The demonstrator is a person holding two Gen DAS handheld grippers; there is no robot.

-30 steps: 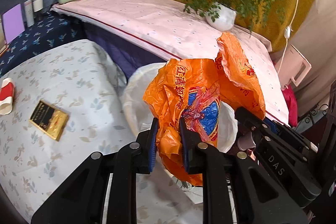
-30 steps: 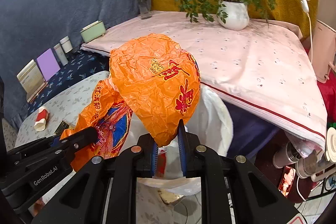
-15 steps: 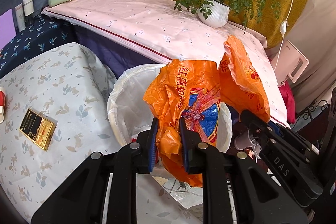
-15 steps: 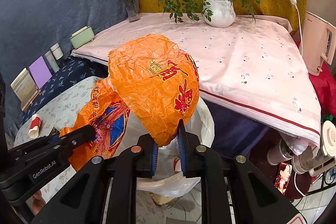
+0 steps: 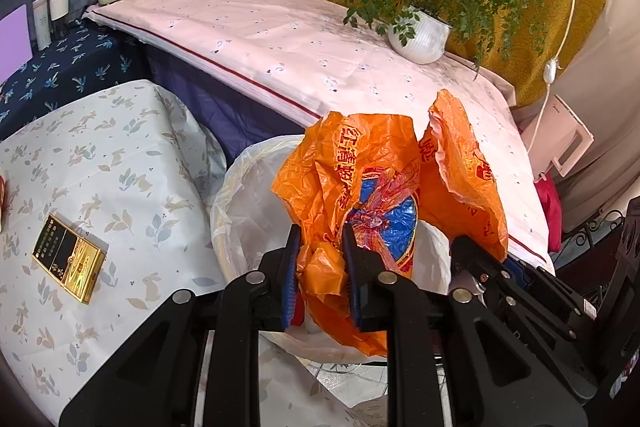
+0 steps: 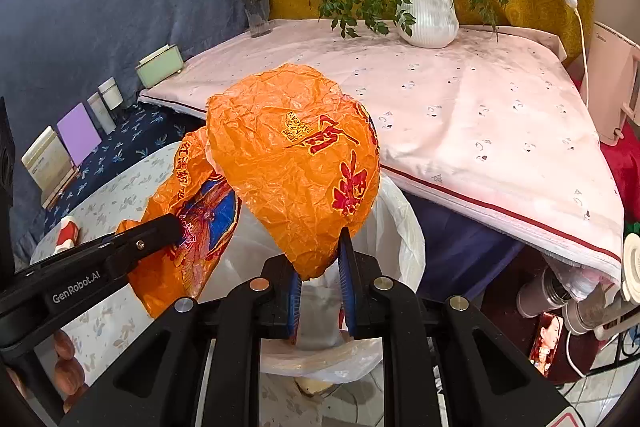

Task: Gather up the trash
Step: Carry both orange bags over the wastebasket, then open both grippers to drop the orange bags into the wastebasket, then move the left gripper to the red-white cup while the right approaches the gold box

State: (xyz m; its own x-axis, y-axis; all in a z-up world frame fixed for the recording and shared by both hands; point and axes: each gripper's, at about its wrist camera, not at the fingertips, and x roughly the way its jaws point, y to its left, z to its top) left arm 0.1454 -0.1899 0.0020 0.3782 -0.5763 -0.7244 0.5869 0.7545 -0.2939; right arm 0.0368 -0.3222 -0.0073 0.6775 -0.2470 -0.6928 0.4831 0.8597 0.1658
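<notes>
Orange plastic bag (image 5: pixel 352 187), crumpled, red and blue print, held aloft by both grippers directly above the white-lined trash bin (image 5: pixel 240 203). Left gripper (image 5: pixel 320 267) has one bunched end between its blue fingers (image 5: pixel 290 267); its jaws are opening at this moment, film still between them and seemingly still pinched. Right gripper (image 6: pixel 318 287) is narrow and clamped on the other end, the bulk ballooning above its fingers (image 6: pixel 346 279). Bag's long axis runs roughly level from one gripper to the other (sagging little between them), each end rising up and away from its fingers. Bin mouth lies straight below and just beyond both fingertips, wedged between the leaf-print worktop (image 5: pixel 100 187) and the pink-clothed worktop (image 5: pixel 280 39). Judgement: release step in hand; the bag should fall in once both let go. Gold-and-black box (image 5: pixel 68 259) lies untouched on the leaf-print cloth.
</notes>
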